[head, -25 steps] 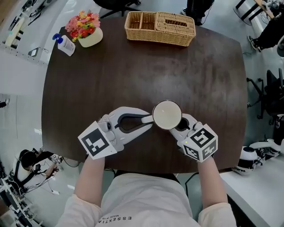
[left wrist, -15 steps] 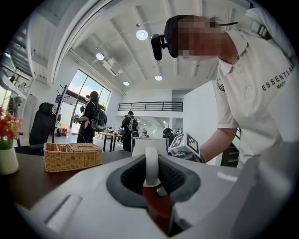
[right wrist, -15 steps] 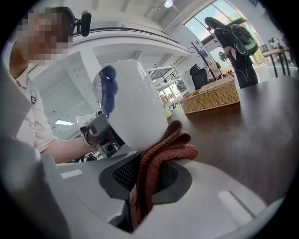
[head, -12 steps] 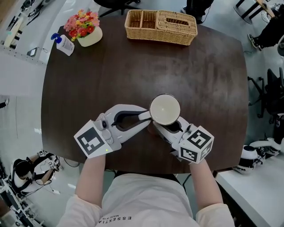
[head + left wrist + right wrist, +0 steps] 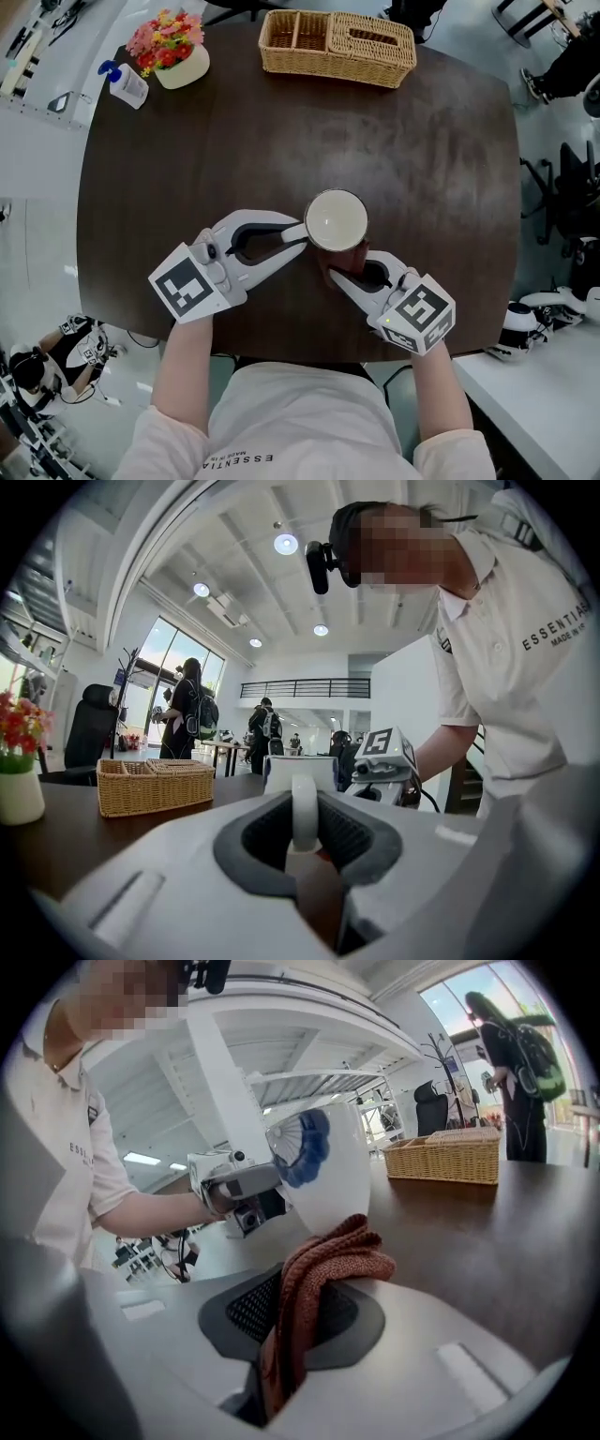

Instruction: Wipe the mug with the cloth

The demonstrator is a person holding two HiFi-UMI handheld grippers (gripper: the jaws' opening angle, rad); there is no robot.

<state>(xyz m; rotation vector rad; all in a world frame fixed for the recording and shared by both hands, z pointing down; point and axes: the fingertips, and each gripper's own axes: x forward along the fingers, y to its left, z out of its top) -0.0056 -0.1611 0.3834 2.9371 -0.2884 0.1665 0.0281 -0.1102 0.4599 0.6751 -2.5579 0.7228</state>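
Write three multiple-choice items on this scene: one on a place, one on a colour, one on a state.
1. Where on the table is the wicker basket?
A. At the near edge
B. At the far edge
C. At the left edge

2. What colour is the cloth?
A. Rust-brown
B. Blue
C. White

3. What is the left gripper doing?
A. Open, holding nothing
B. Shut on the cloth
C. Shut on the handle of the mug

Answers:
1 B: it sits at the top of the head view, on the far side of the table.
2 A: the right gripper view shows rust-brown knit between the jaws.
3 C: the left gripper view shows the white handle pinched between the jaws.
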